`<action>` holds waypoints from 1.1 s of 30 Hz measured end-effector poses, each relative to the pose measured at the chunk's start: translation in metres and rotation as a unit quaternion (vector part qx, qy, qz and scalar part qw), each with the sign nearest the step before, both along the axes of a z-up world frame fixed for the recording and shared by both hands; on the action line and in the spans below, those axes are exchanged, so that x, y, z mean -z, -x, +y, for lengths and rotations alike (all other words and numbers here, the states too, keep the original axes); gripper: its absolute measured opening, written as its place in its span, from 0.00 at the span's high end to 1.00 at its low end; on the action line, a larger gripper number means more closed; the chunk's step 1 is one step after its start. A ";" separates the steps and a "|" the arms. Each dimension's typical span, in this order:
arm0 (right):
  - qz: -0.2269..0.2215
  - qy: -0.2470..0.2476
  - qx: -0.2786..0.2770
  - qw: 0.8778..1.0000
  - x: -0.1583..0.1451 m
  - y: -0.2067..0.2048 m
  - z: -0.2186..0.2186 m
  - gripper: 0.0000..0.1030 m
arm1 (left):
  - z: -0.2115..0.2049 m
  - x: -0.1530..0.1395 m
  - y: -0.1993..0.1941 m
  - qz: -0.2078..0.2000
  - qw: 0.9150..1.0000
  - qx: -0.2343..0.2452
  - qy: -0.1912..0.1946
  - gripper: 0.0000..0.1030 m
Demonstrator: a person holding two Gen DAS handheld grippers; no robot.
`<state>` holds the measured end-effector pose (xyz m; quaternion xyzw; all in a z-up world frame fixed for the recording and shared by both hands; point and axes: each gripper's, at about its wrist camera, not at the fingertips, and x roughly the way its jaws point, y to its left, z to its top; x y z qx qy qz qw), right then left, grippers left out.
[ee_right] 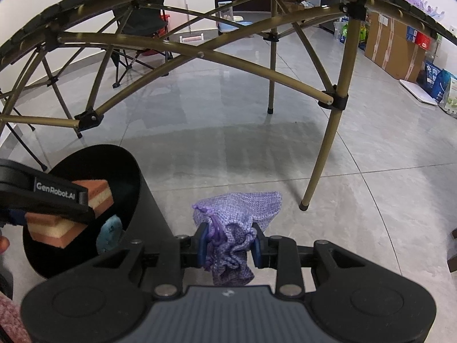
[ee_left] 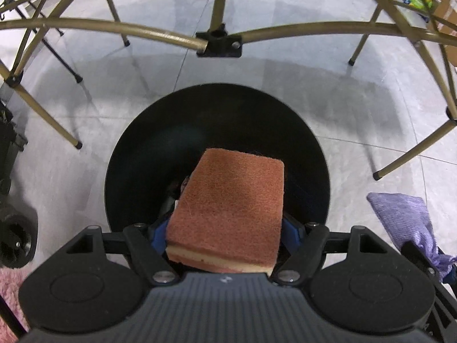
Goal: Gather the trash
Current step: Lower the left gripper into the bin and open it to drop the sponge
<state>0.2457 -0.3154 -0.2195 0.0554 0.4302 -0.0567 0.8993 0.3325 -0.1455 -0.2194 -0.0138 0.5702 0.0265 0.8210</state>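
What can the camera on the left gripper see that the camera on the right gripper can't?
Only the left view looks straight down into the black bin and shows a black wheel at its edge.

Only the right view shows a blue thing inside the bin, cardboard boxes and a folding chair.

Both show the sponge in the left gripper over the bin, the purple pouch in the right gripper, and the gold table legs.

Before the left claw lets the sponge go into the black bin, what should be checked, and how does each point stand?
1. Sponge clamped in left claw: ok.
2. Sponge over the black bin opening: ok.
3. Bin has room: ok; only a blue item shows inside.
4. Purple drawstring pouch secure in right claw: ok.
5. Table frame clear of left claw: ok.
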 end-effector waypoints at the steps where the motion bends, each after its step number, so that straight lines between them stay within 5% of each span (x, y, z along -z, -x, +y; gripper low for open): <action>1: 0.002 0.000 0.001 1.000 0.001 0.000 0.000 0.72 | 0.001 0.001 0.000 0.003 1.000 -0.003 0.000 0.27; 16: 0.014 -0.005 0.018 1.000 0.008 -0.008 -0.005 0.72 | 0.003 0.006 -0.004 0.019 1.000 -0.020 -0.003 0.25; 22: 0.014 -0.006 0.017 1.000 0.007 -0.007 -0.005 0.72 | 0.008 0.008 -0.004 0.033 0.999 -0.032 0.001 0.00; 33: 0.012 -0.008 0.014 1.000 0.006 -0.007 -0.004 0.72 | 0.012 0.005 -0.002 0.039 0.999 -0.028 0.003 0.00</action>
